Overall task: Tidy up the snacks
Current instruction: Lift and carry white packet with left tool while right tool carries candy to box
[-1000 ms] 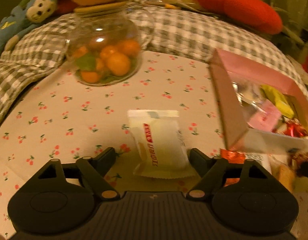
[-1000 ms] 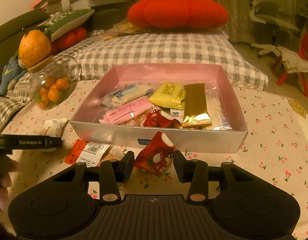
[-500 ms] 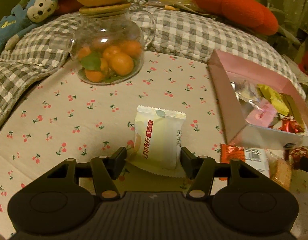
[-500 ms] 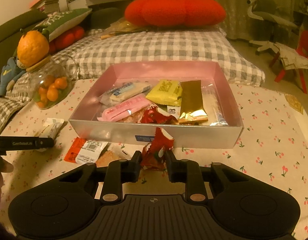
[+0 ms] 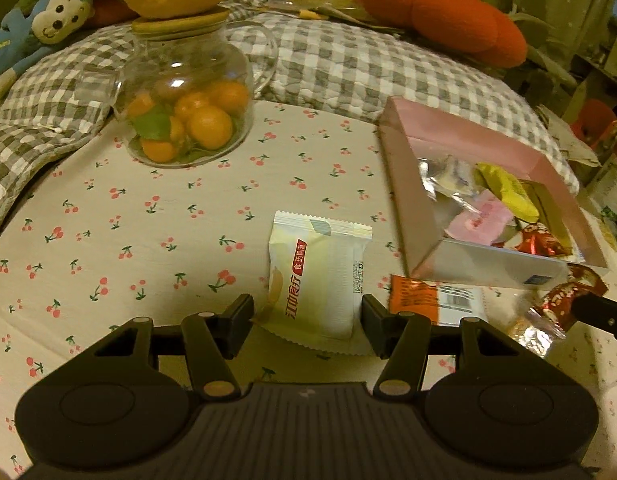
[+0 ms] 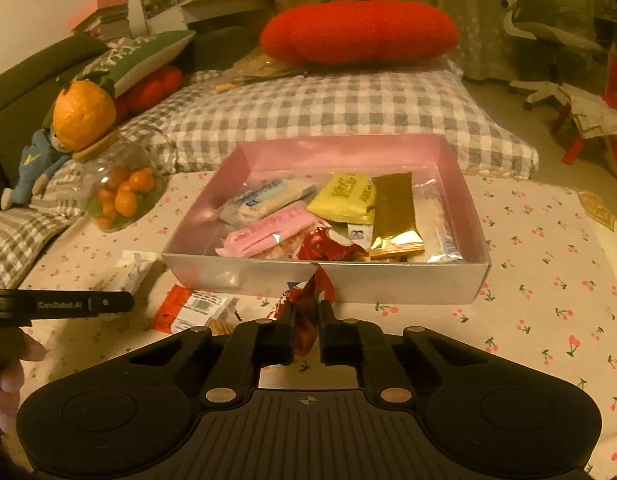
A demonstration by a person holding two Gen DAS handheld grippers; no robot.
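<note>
Both wrist views, close and downward, share the pink box (image 5: 404,184).

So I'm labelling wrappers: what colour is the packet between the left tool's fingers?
Pale yellow-white packet with a red label, clearest in the left wrist view.

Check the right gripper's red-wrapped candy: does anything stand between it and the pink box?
Only the box's own near wall. The right gripper is shut on the red candy just in front of that wall, below its rim. Nothing else visible lies between; the candy would likely have to be lifted over.
</note>
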